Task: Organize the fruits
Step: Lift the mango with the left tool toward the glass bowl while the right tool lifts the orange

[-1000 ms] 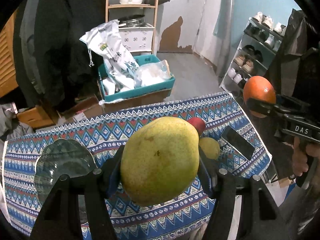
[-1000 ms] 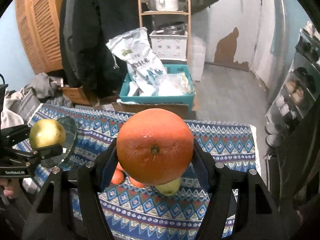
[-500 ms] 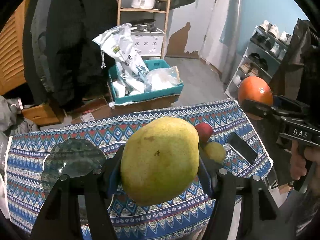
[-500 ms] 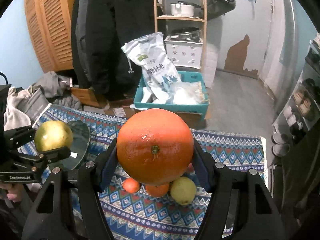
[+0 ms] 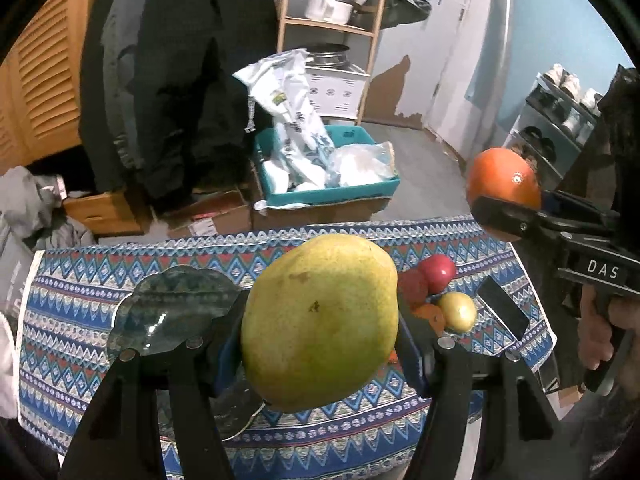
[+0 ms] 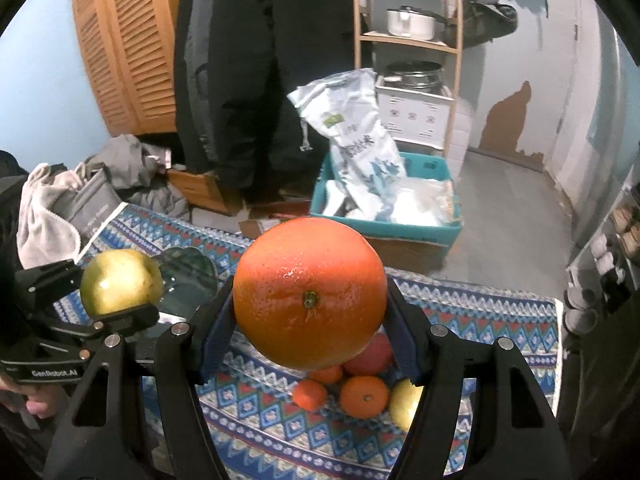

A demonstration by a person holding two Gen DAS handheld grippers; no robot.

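Above the patterned tablecloth, both grippers have drifted sideways: the left gripper stays clamped on the yellow-green fruit, the right gripper on the big orange. Both seem bound for the glass plate. Only the right wrist view shows the small oranges left behind.
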